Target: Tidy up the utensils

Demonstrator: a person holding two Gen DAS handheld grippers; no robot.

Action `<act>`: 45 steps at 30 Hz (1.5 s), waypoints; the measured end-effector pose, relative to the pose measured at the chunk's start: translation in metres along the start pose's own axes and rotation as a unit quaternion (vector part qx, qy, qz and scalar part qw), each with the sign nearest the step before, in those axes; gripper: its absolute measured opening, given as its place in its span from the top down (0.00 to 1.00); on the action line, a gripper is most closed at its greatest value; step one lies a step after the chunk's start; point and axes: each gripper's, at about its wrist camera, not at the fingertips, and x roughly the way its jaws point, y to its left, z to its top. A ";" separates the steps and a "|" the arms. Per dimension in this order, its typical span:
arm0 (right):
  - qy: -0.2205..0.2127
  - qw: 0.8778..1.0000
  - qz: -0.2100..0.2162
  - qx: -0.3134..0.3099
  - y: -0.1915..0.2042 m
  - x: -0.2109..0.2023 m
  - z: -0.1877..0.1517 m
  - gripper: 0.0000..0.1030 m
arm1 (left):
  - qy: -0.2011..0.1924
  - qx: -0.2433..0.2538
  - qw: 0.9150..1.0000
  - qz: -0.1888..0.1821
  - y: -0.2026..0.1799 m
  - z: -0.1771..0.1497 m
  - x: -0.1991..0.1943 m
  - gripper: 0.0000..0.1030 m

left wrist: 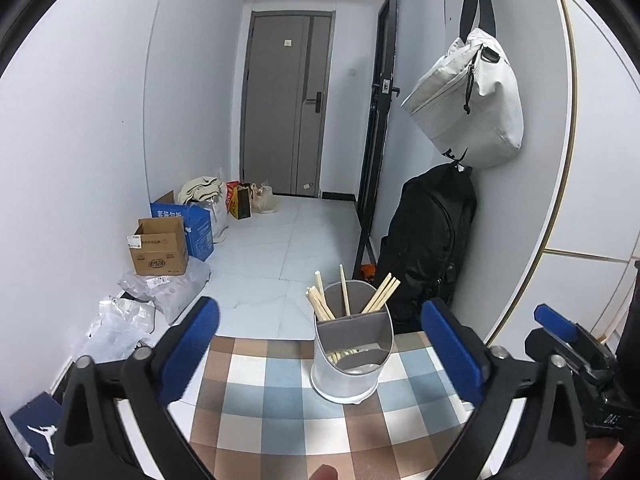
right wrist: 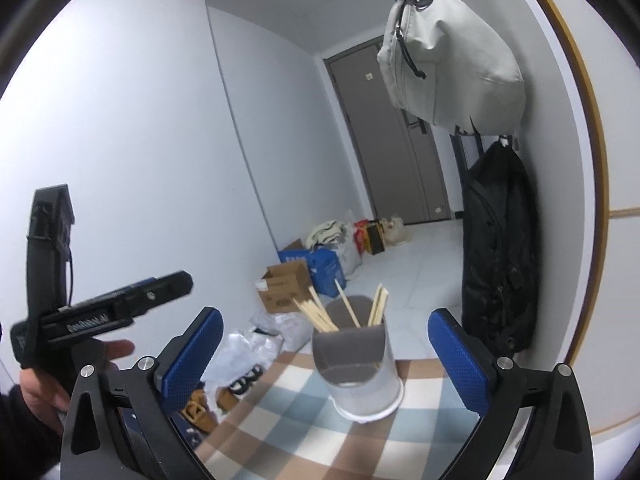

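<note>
A white utensil holder point(left wrist: 352, 354) with a grey divider stands on the checkered tablecloth point(left wrist: 280, 412) near its far edge. Several wooden chopsticks point(left wrist: 348, 296) stand in its rear compartment, and more lie low in the front one. My left gripper point(left wrist: 320, 356) is open and empty, its blue pads on either side of the holder, short of it. The right wrist view shows the same holder point(right wrist: 360, 364) and chopsticks point(right wrist: 320, 314) on the cloth point(right wrist: 328, 440). My right gripper point(right wrist: 324, 356) is open and empty, held back from it. The right gripper also shows at the left view's right edge point(left wrist: 568, 340).
A black backpack point(left wrist: 432, 240) and a pale bag point(left wrist: 468, 100) hang on the wall right of the table. Cardboard boxes point(left wrist: 160, 248) and plastic bags point(left wrist: 160, 292) lie on the floor to the left. The left tool and hand point(right wrist: 80, 320) show in the right view.
</note>
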 end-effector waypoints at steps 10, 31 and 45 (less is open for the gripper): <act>-0.009 0.999 -0.028 -0.020 0.001 -0.011 -0.036 0.00 | -0.008 -0.009 1.000 0.024 0.009 -0.034 0.006 0.01; -0.012 0.999 -0.025 -0.044 0.007 -0.008 -0.066 0.00 | -0.010 0.018 0.999 0.043 0.007 -0.073 0.012 0.01; -0.016 0.999 -0.023 -0.037 0.007 -0.010 -0.066 0.00 | -0.017 0.026 0.998 0.051 0.001 -0.075 0.011 0.01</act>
